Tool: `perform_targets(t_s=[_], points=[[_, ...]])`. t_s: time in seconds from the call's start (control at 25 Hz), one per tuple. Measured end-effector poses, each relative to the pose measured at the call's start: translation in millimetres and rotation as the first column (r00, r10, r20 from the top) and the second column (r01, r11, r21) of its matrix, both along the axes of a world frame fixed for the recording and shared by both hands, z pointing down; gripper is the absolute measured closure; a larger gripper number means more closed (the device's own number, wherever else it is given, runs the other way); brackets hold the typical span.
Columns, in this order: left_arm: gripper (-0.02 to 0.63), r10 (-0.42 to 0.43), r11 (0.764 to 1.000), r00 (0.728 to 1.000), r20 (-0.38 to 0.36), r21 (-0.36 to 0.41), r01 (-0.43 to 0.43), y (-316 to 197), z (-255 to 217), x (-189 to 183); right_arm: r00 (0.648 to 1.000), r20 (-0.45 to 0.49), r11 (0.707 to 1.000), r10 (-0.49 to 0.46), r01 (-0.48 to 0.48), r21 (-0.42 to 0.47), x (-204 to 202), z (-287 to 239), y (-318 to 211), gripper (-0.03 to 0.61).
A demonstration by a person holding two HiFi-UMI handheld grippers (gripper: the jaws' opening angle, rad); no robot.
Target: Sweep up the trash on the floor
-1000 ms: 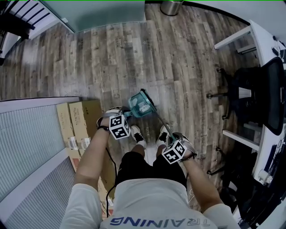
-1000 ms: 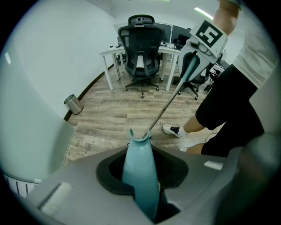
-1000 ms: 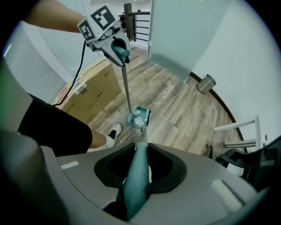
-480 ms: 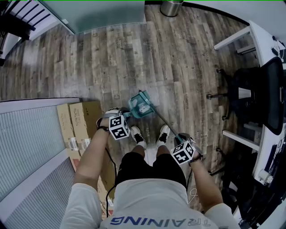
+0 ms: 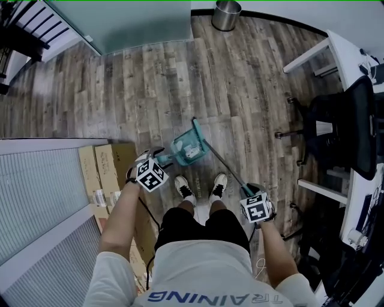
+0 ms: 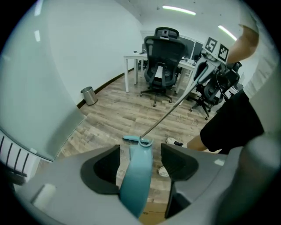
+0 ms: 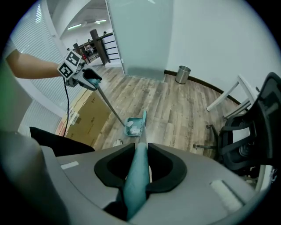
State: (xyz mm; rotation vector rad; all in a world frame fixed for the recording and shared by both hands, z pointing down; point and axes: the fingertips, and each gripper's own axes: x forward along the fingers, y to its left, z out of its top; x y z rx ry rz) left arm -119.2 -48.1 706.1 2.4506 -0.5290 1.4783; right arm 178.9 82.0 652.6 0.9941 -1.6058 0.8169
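Note:
A teal dustpan (image 5: 189, 149) with white scraps of trash (image 5: 192, 152) in it stands on the wood floor ahead of the person's shoes. Its teal handle grip (image 6: 136, 180) runs between the jaws of my left gripper (image 6: 141, 167). Those jaws have just been opening and now stand open, with gaps on both sides of the grip. My right gripper (image 7: 139, 169) is shut on the teal broom handle (image 7: 137, 180). The broom's rod (image 5: 228, 169) slants down to the brush (image 5: 197, 129) at the dustpan's edge. In the head view the left gripper (image 5: 163, 160) is beside the dustpan and the right gripper (image 5: 247, 192) is lower right.
A metal bin (image 5: 227, 13) stands by the far wall. A black office chair (image 5: 342, 126) and a white desk (image 5: 354, 60) fill the right side. Cardboard boxes (image 5: 111, 165) lie at the left, next to a slatted panel. The person's shoes (image 5: 183, 187) are just behind the dustpan.
My right gripper has moved right and back toward the person with the broom handle. The left gripper's marker cube has rolled a little, and the dustpan has shifted slightly.

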Motion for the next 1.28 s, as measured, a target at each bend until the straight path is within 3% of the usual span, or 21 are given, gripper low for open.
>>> perform_targets(t_s=[0.2, 0.32, 0.44, 0.68, 0.76, 0.92, 1.16, 1.28], points=[[0.298, -0.138, 0.988, 0.989, -0.057, 0.067, 0.142, -15.3, -29.8, -5.3, 1.0, 0.015, 0.999, 0.019, -0.02, 0.029, 1.1, -11.3, -8.9, 0.468], [0.298, -0.266, 0.955, 0.955, -0.128, 0.102, 0.28, -27.2, -54.8, -10.8, 0.998, 0.033, 0.998, 0.044, -0.046, 0.048, 4.0, -18.2, -19.5, 0.468], [0.329, -0.369, 0.901, 0.902, -0.225, 0.149, 0.406, -34.9, -92.1, -13.7, 0.994, 0.062, 0.993, 0.092, -0.096, 0.066, 8.7, -28.9, -29.7, 0.468], [0.48, -0.473, 0.777, 0.787, -0.396, 0.232, 0.585, -35.5, -178.7, -17.8, 0.981, 0.111, 0.979, 0.158, -0.171, 0.114, 18.5, -56.0, -55.4, 0.468], [0.547, -0.504, 0.722, 0.73, -0.462, 0.238, 0.649, -33.8, -205.5, -21.0, 0.98, 0.12, 0.975, 0.158, -0.174, 0.136, 19.4, -66.7, -65.0, 0.468], [0.611, -0.519, 0.626, 0.61, -0.599, 0.22, 0.748, -28.1, -267.5, -18.7, 0.978, 0.143, 0.966, 0.154, -0.179, 0.185, 21.3, -90.8, -82.2, 0.468], [0.611, -0.443, 0.52, 0.527, -0.725, 0.271, 0.81, -24.5, -353.1, -15.0, 0.975, 0.183, 0.943, 0.124, -0.173, 0.285, 19.9, -135.0, -119.1, 0.468], [0.611, -0.407, 0.477, 0.502, -0.763, 0.291, 0.829, -20.5, -382.7, -16.9, 0.973, 0.203, 0.931, 0.11, -0.173, 0.322, 17.6, -156.0, -130.3, 0.468]])
